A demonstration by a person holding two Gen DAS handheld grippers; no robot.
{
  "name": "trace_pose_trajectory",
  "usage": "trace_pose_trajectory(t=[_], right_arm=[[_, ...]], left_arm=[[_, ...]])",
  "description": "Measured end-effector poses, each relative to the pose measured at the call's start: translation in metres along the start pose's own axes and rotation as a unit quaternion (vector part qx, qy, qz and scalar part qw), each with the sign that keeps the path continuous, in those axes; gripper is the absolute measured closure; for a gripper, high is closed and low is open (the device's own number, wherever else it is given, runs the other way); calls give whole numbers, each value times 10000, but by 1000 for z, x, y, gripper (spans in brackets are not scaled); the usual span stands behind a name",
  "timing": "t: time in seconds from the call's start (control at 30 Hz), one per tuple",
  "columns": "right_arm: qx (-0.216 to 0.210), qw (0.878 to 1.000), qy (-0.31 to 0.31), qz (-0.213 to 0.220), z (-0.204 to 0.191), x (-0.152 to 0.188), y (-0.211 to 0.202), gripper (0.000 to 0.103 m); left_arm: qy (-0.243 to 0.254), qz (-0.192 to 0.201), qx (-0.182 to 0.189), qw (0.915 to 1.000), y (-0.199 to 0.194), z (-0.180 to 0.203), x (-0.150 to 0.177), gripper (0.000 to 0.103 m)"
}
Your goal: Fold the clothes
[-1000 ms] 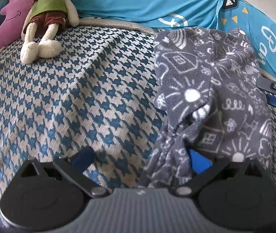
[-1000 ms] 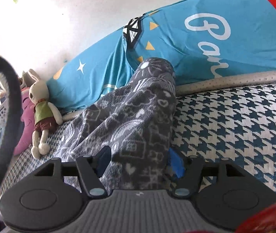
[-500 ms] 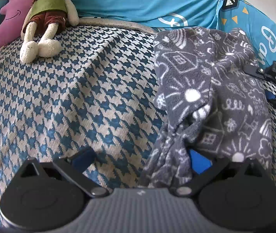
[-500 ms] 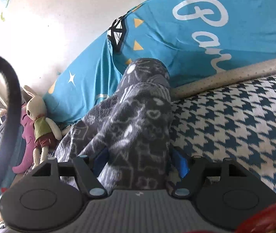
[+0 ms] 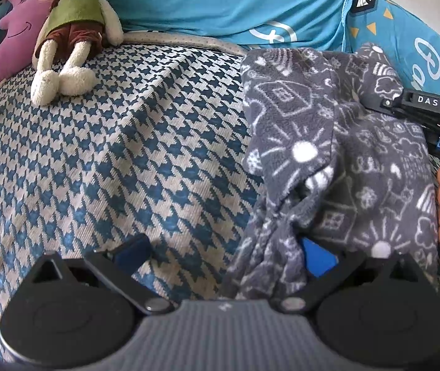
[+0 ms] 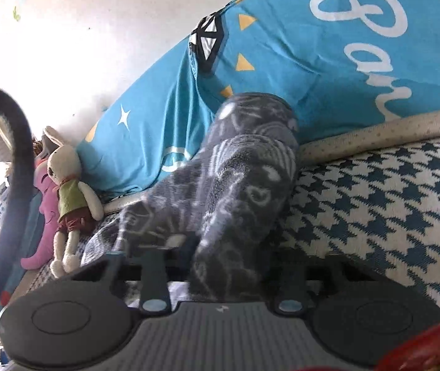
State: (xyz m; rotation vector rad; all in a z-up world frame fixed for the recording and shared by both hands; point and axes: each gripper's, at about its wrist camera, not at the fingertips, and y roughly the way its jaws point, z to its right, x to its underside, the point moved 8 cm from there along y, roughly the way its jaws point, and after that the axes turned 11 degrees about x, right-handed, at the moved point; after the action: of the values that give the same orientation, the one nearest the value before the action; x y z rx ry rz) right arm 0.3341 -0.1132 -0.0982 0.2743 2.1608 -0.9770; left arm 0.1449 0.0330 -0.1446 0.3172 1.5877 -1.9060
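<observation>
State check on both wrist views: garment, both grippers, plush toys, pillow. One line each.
grey patterned garment: bunched lengthwise on the bed, not folded flat
left gripper: open, fabric against its right finger only
right gripper: fingertips hidden by fabric between them, closure unclear
plush rabbit: lying against the pillows
purple plush: lying beside the rabbit
blue pillow: propped along the wall
houndstooth cover: spread flat

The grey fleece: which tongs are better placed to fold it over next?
Probably the right tongs: the fleece is bunched between their fingers. The left tongs stand wide open, with cloth at one finger only.
</observation>
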Motion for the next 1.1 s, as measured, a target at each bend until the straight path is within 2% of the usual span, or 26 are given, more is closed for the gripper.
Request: trace_pose_trajectory(t=[0.2,0.5,0.77,1.1], right_arm=[[342,9989,-133,306,-11,-8,-17,85],[1080,9897,-163,925,-12,-22,-65,86],[1960,9709,55,1376,25,-37,-120,86],[2838,9425,488,1695,84,-37,-191,86]], left_arm=[[-28,-45,-70,10000,-1,5,0,0],[100,-52,35,9999,-4,25,-3,0],[332,-127,522,9980,-4,62,0,0],[769,-28,703,9946,-6,103,7,0]])
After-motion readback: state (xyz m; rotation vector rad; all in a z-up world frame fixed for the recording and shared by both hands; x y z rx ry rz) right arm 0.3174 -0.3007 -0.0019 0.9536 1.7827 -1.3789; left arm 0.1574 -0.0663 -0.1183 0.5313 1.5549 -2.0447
